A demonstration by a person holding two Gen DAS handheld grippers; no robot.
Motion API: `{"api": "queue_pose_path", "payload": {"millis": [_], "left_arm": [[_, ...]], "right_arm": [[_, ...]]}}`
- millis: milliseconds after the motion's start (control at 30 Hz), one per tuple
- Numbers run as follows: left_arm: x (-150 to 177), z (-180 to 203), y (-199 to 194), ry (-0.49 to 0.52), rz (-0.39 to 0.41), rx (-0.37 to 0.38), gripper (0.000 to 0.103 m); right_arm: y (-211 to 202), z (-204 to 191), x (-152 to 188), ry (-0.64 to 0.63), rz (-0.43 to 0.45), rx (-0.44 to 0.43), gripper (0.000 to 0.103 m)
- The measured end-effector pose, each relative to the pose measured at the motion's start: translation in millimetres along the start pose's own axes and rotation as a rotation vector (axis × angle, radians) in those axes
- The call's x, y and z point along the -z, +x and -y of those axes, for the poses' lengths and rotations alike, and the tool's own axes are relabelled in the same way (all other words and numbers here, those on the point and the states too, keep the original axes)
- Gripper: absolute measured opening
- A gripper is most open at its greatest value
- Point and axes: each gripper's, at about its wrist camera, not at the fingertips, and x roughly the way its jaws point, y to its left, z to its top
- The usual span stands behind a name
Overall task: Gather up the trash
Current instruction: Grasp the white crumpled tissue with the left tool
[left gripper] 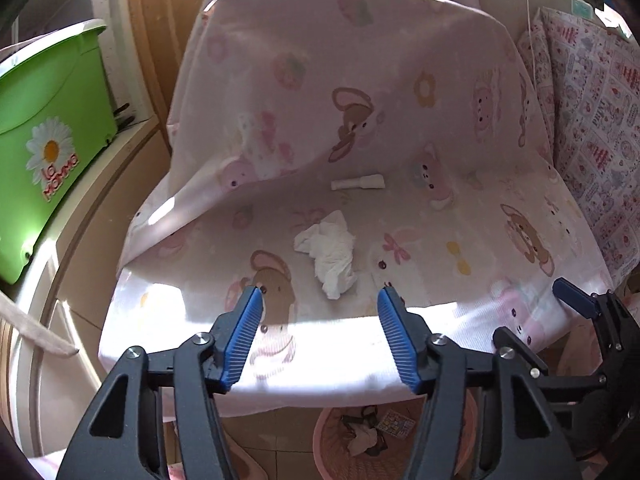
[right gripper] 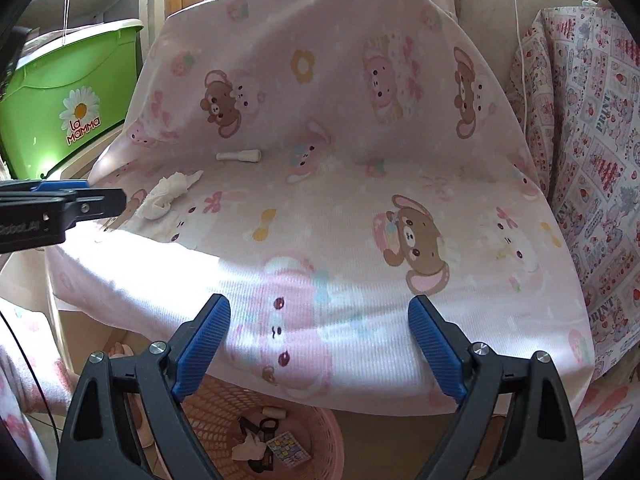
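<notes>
Nearest, at 6 o'clock under the seat edge: pink woven plastic basket (right gripper: 320,432), already holding a paper wad, a small printed card and dark scraps. Just above it, left gripper (left gripper: 320,300) with blue ribbed pads parted and nothing between them, aimed steeply down at the seat. Right gripper (right gripper: 320,308) spread wider, also empty, hovering over the front lip of the chair in the pink bear-print cotton cover (right gripper: 360,140). Straight ahead of the left gripper, at 12 o'clock and close to its tips: crumpled white tissue (left gripper: 330,250), lying on the seat, soft and lumpy, longer running toward 12 than across, one loose tail pointing back at the pads. Seen from the right gripper, same tissue at 10 o'clock and well apart, so left clearly the nearer. Likely next: short forward dip, jaws straddling the narrow side of the wad. Farther on, at the seat's back crease, slightly right of 12: small white paper roll (left gripper: 357,182), long axis lying 9 to 3. Far off at 9 o'clock: green plastic bin with daisy sticker (left gripper: 48,120).
</notes>
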Motion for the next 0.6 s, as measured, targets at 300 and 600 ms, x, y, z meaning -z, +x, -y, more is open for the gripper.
{"api": "queue_pose_path", "payload": {"millis": [300, 600], "left_arm": [[2, 0, 41, -0.069, 0.006, 0.026, 0.012], [4, 7, 31, -0.059, 0.052, 0.011, 0.010]], "right_arm": [[0, 0, 0, -0.002, 0.005, -0.002, 0.092], [1, 1, -2, -0.003, -0.011, -0.003, 0.094]]}}
